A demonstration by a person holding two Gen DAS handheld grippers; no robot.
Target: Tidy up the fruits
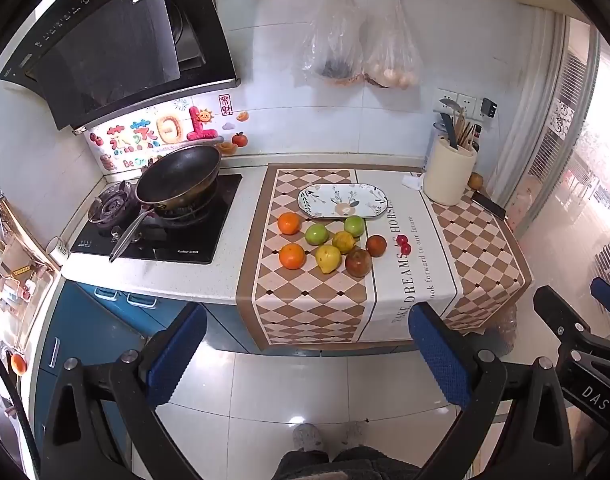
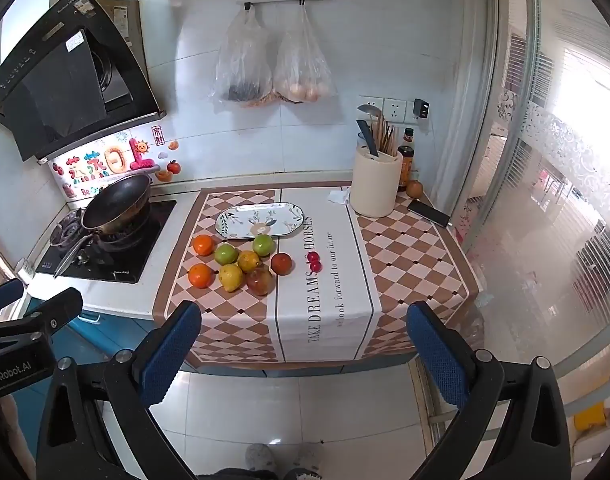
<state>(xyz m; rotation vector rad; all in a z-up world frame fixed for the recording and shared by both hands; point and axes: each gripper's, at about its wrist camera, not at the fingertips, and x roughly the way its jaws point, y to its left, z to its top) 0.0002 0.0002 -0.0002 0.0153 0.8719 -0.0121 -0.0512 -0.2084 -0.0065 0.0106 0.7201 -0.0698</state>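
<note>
On the kitchen bench (image 1: 209, 280) the fruits (image 1: 329, 246) cluster just before an empty plate (image 1: 343, 201), left tongs (image 1: 309, 354) gaping over floor; the right view shows right tongs (image 2: 303, 350) likewise wide, holding nothing.

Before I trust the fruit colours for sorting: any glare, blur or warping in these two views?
Left wrist view: fisheye bends the counter edge; the window side is blown out; fruits sharp and evenly lit. Right wrist view: stronger window glare, a floor tile reflection, plate clear.
</note>
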